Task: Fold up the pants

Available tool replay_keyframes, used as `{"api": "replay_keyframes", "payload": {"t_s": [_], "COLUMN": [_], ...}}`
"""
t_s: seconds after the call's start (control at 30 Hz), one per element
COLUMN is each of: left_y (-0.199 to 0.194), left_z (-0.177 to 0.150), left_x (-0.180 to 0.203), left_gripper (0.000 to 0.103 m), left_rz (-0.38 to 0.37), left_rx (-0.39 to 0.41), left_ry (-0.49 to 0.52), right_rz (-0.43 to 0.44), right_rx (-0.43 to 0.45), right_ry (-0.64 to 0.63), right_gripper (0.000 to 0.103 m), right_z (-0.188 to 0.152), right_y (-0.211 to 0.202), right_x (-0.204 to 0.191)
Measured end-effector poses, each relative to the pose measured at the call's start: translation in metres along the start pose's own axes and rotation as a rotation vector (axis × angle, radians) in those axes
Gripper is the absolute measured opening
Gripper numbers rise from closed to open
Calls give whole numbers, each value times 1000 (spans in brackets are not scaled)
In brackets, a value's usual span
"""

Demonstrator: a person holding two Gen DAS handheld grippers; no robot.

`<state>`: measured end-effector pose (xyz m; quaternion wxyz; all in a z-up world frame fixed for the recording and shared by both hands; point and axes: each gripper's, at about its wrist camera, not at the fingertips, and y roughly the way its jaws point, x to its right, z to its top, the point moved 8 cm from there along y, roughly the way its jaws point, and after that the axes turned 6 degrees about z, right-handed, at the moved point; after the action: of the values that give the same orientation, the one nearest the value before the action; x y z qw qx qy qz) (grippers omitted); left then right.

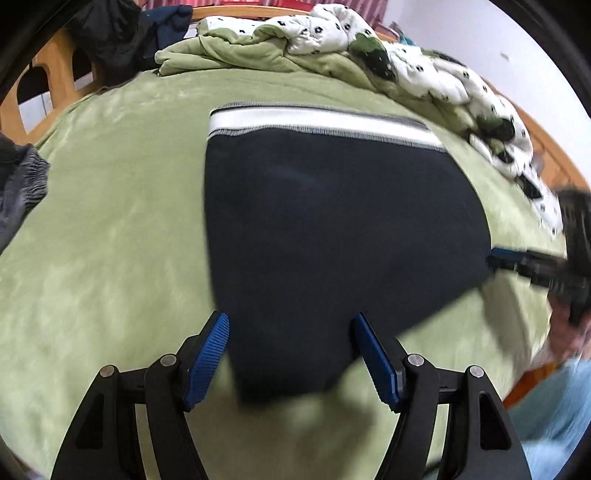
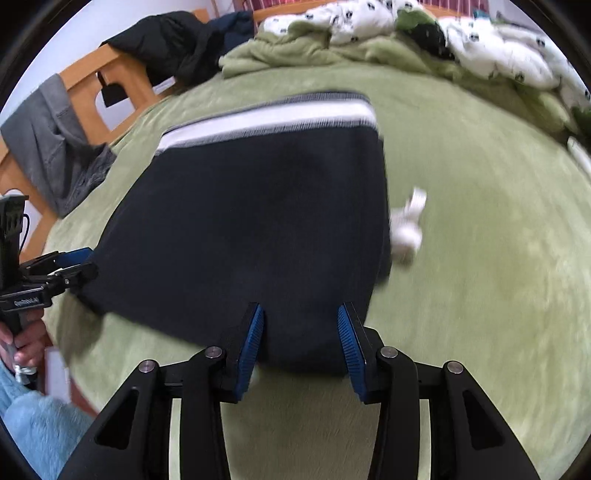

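Left wrist view: the pants, dark with a white waistband on the far side, lie folded flat on the green bed cover. Their near edge reaches down between the blue pads of the left gripper. The jaws stand wide apart and the pads do not press the cloth, so it is released. At the right edge the right gripper touches the pants' right side with its tip; motion blur hides whether anything is pinched there. A crumpled white patterned quilt lies along the far side, dark clothes hang on the wooden bed frame, and grey cloth is cut off at the left.

Right wrist view: the pants fill the middle, waistband far, their near edge between the right gripper pads. A gap shows on both sides of the cloth, so this gripper is not clamped. The left gripper sits at the pants' left edge, held by a hand. A small white thing just right of the pants is too blurred to name.
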<state>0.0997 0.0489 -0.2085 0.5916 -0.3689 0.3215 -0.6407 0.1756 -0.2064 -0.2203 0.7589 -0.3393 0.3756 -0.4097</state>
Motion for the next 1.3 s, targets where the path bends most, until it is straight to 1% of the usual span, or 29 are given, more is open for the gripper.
{"api": "replay_keyframes", "payload": {"t_s": [0.03,0.07,0.1,0.17,0.23,0.3,0.4,0.43,0.47,0.53,0.57,0.6,0.63,0.67,0.7,0.73,0.77,0.8,0.83,0.87,0.9,0.93,1.0,1.07,1.13,1.2,1.23,1.27,1.3], "left_y": [-4,-5,-5,-5,-4,-2,5,7,8,10,6,-2,-7,-14,-17,-10,1,9,12,10,8,6,0,-9,-23,-36,-40,-44,-45], "left_z": [-9,-16,-23,-33,-37,-37,-31,-27,-25,-23,-20,-17,-16,-16,-18,-23,-25,-30,-33,-33,-33,-34,-39,-43,-42,-33,-26,-15,-5], "left_x": [-1,-2,-5,-10,-9,-4,3,5,5,6,4,0,-3,-7,-13,-19,-21,-21,-22,-21,-21,-22,-26,-32,-40,-44,-44,-44,-42], "left_gripper": [69,69,69,67,67,67,67,67,64,38,25,20,18,17,17,17,17,17,18,20,22,23,24,24,33,48,50,52,53], "left_rz": [-14,-7,19,117,165,177,217,223,223,204,207,182,150,112,85,54,46,46,45,44,31,-4,-33,-33,-21,-28,-36,-41,-40], "left_rx": [-15,-25,-28,-6,8,23,40,53,63,83,101,140,163,191,201,178,151,135,146,161,155,136,122,119,141,183,204,227,239], "left_ry": [12,25,46,115,161,189,225,230,223,204,191,156,129,86,44,-8,-24,-30,-31,-35,-43,-62,-82,-80,-90,-110,-115,-119,-122], "right_rz": [4,7,12,3,-2,-3,17,29,38,47,42,29,20,12,3,12,27,41,45,49,58,67,80,86,94,84,73,57,14], "right_rx": [7,24,47,98,136,161,191,200,205,206,196,163,116,91,72,60,51,36,17,2,-17,-30,-44,-45,-42,-45,-47,-48,-36], "right_ry": [19,32,35,29,19,9,2,-4,-8,-25,-36,-54,-66,-66,-61,-50,-42,-30,-15,0,22,39,68,82,93,105,105,99,73], "right_gripper": [43,42,42,42,42,42,42,42,42,43,43,43,43,43,42,42,42,42,42,42,42,42,42,42,42,42,42,39,36], "right_z": [-2,-2,-2,6,17,30,47,50,52,53,51,48,46,43,41,40,39,38,37,35,33,31,28,28,27,27,28,28,31], "right_y": [-5,-12,-20,-39,-53,-66,-79,-82,-84,-79,-74,-66,-57,-52,-48,-45,-43,-39,-35,-32,-28,-25,-21,-20,-20,-18,-17,-16,-16], "right_x": [0,-1,-4,-12,-20,-35,-58,-67,-71,-83,-88,-91,-92,-90,-86,-83,-82,-80,-76,-73,-68,-65,-57,-53,-50,-46,-45,-44,-44]}}
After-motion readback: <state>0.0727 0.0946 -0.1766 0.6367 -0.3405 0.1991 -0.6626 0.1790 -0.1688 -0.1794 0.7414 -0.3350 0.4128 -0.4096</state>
